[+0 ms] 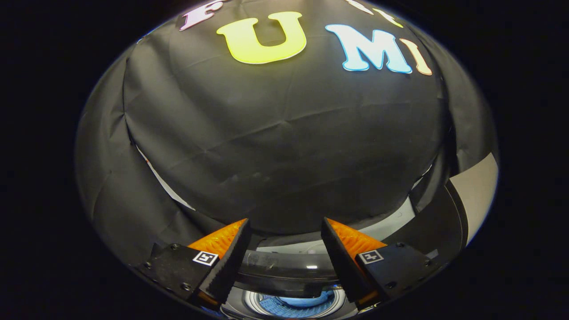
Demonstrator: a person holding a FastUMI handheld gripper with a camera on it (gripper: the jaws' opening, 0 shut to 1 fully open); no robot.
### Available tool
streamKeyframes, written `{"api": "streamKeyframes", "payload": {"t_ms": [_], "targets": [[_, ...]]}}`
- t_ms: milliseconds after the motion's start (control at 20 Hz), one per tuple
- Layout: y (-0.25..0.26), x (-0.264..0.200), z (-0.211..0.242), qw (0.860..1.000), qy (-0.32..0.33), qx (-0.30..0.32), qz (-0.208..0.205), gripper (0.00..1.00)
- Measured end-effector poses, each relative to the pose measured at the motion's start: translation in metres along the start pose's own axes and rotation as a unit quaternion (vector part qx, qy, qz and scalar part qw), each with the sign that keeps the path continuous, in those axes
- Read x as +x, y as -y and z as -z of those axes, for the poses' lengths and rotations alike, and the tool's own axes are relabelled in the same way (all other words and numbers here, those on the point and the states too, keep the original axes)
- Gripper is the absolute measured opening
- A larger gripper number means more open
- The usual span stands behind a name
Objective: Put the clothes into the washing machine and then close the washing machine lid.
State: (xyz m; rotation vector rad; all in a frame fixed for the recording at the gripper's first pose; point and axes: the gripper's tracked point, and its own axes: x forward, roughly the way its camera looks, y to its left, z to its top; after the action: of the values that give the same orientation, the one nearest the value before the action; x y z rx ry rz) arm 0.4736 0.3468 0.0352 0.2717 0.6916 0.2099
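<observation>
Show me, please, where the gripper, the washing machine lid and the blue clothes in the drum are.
gripper [284, 249]: gripper view, open gap midway between its fingertips.
washing machine lid [284, 266]: gripper view, dark curved rim between the fingers.
blue clothes [295, 306]: gripper view, fabric inside the drum.

The gripper [284, 235] was held with its two fingers spread wide apart, nothing between them and neither finger pressing on anything. The left finger [224, 258] slanted inward from its base, and the right finger [344, 255] mirrored it, so the tips stood closer together than the bases yet well apart. Each finger sat on a dark block fastened with screws, and each block carried a small square marker on its upper face. Ridged pads lined the outer slopes of both fingers. The gripper pointed forward, tilted slightly downward.
</observation>
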Motion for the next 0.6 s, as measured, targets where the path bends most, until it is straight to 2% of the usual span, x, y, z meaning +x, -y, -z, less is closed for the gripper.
{"api": "streamKeyframes", "payload": {"t_ms": [150, 350, 600], "targets": [[-0.002, 0.001, 0.005, 1.0, -0.003, -0.015, 0.004, 0.98], [-0.001, 0.001, 0.007, 0.998, -0.003, -0.067, 0.014, 0.98], [-0.003, -0.005, 0.018, 0.998, -0.008, -0.065, 0.016, 0.99]]}}
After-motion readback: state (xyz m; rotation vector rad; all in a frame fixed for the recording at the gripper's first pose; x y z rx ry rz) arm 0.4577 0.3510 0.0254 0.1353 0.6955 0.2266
